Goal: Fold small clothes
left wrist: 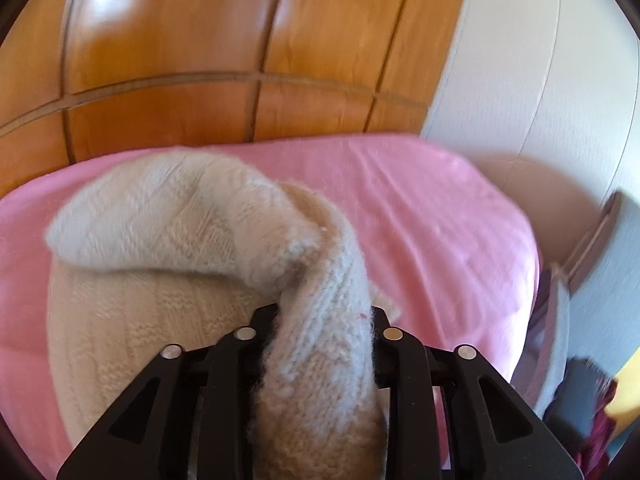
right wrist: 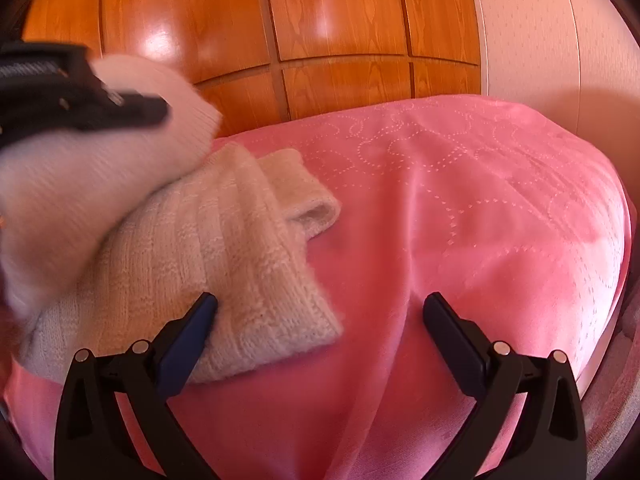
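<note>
- Left wrist view: my left tool (left wrist: pixel 324 312) has its two black jaws close together with a thick fold of the cream knitted woollen garment (left wrist: pixel 168 220) bunched between them; the wool fills the gap, so I read it as gripped.
- From that tool the knit rises forward and arches over to its left, blurred; the rest of it lies below and to the tool's left on the bed.
- The smooth pink bedspread (left wrist: pixel 420 220) stretches ahead and to the right of the tool, and past it stands a glossy orange-brown wooden panelled wardrobe (left wrist: pixel 200 40).
- Right wrist view: my right tool (right wrist: pixel 320 312) stands wide open, nothing between its blue-padded fingers (right wrist: pixel 188 344), only bare pink cover.
- Its left finger lies at the near ribbed hem of the cream knit (right wrist: pixel 224 260), which lies partly folded ahead and to the left of this tool.
- Up at the far left, my other tool (right wrist: pixel 100 104) holds a blurred flap of the same knit lifted above the bed.
</note>
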A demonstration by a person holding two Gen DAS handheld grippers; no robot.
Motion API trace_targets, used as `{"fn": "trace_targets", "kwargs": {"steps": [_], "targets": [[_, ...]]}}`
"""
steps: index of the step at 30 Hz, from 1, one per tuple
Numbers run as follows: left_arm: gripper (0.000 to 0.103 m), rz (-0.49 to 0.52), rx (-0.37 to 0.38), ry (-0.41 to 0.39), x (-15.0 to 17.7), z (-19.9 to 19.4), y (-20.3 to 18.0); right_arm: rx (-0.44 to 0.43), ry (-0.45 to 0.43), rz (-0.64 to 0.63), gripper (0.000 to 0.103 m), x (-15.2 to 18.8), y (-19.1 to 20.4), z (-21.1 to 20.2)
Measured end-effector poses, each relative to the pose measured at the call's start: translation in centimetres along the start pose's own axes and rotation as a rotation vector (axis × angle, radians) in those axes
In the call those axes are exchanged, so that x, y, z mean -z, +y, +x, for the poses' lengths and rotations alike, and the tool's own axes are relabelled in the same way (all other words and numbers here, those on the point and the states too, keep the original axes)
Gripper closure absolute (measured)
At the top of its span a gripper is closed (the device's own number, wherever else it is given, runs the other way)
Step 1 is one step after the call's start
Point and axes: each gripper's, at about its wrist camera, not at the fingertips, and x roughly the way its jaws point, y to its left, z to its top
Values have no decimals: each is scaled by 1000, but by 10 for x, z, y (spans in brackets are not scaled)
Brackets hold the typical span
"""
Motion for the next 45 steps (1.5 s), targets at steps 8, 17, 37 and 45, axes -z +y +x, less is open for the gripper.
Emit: {"fn": "trace_targets", "kwargs": {"steps": [8,17,37,45], "targets": [[38,-11,137,-88,4,-42,-10,-5,-16,-7,2,1,1,1],[38,-268,-167,-266,33,-99,71,-12,-20,-16,2,5,0,-3],[37,-150,-262,-82,75,-78,90,-418,204,433,3,-71,-39,-18],[37,-99,-312,-56,69,-74,82,-431,324,375,60,-62,-11,10]]}}
